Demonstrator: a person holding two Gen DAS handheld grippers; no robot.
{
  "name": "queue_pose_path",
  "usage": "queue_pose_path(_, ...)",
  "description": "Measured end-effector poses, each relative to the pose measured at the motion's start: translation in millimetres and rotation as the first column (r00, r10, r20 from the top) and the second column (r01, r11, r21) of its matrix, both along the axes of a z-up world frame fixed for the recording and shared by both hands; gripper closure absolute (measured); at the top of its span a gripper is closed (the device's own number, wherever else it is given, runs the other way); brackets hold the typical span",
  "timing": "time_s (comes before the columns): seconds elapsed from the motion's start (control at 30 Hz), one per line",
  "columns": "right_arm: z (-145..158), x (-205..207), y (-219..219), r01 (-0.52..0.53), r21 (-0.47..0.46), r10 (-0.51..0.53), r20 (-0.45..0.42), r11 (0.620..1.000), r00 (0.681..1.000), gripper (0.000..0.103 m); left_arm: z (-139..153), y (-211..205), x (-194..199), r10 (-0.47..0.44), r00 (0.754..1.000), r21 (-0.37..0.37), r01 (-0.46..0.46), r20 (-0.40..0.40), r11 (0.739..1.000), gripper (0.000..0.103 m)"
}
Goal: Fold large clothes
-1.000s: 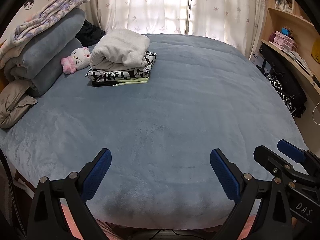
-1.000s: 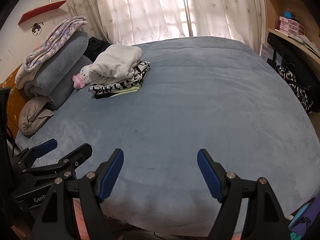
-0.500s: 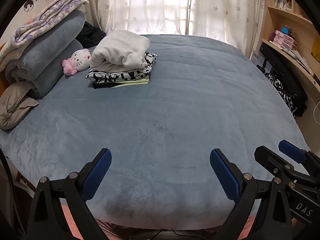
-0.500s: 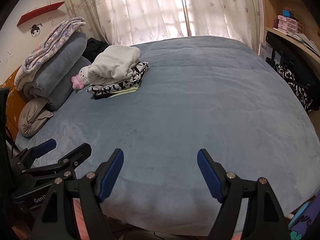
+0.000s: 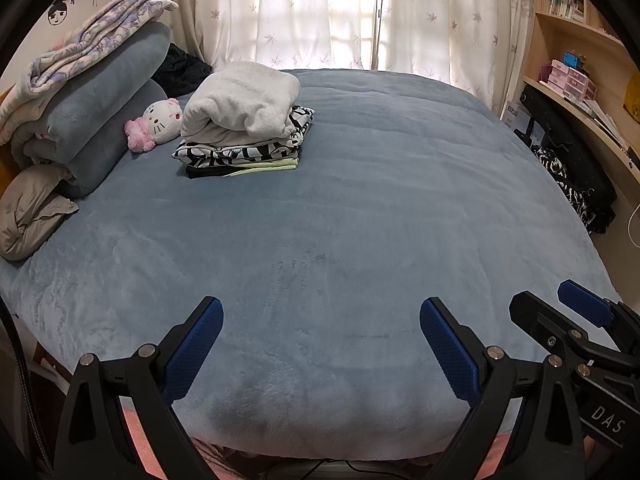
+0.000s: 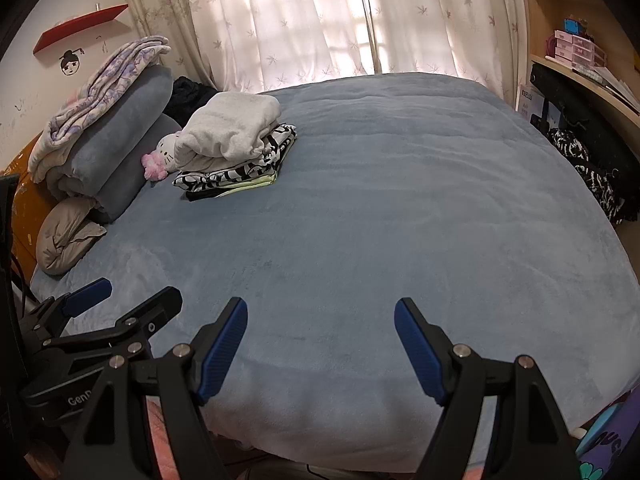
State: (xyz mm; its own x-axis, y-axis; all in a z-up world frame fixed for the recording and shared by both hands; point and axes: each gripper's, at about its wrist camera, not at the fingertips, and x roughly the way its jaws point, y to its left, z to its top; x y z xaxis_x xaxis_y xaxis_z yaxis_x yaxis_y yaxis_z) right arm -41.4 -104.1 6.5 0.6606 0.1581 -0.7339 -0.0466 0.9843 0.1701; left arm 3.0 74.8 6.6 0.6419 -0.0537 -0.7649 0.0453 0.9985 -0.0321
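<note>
Both grippers are hanging over the near edge of the bed (image 5: 360, 220) with nothing in them – the left gripper (image 5: 320, 320) has its jaws spread wide, and the right gripper (image 6: 320, 320) is spread the same way, just beside it.

The clothes are all in one folded stack (image 5: 244, 136) near the bed's far left corner, right next to a white plush cat (image 5: 160, 122) and the rolled bedding (image 5: 92, 104). The top piece is a thick cream fleecy garment (image 5: 244, 100), with a black-and-white print one (image 5: 240, 152) under it.

I'd guess that fleece is soft, bulky and floppy – not heavy, but it'll sag and unroll if you pinch one corner. Better to grab a doubled edge or two corners, one per gripper. No unfolded garment is in view on the blanket, so I can't tell what's next.
</note>
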Motion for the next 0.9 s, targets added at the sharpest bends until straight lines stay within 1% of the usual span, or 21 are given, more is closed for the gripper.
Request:
queue_pose_path(0.43, -0.3, 1.3, -2.2, 0.002, 0.005, -0.002, -0.006, 1.0, 1.0, 0.027, -1.4, 2.4, 2.4, -0.002, 1.0, 0.005, 0.002, -0.008, 1.0, 0.005)
queue_pose_path(0.77, -7.1, 2.4, 3.3, 0.003, 0.013, -0.003, -0.024, 1.0, 1.0, 0.027, -3.3, 1.5, 2.9, 0.0, 1.0, 0.007, 0.0, -0.014, 1.0, 0.006)
queue_pose_path(0.9, -9.6, 3.0, 5.3, 0.005, 0.011, -0.005, -0.035, 1.0, 0.999, 0.027, -8.0, 4.8, 3.7, -0.003, 1.0, 0.003, 0.003, -0.028, 1.0, 0.006)
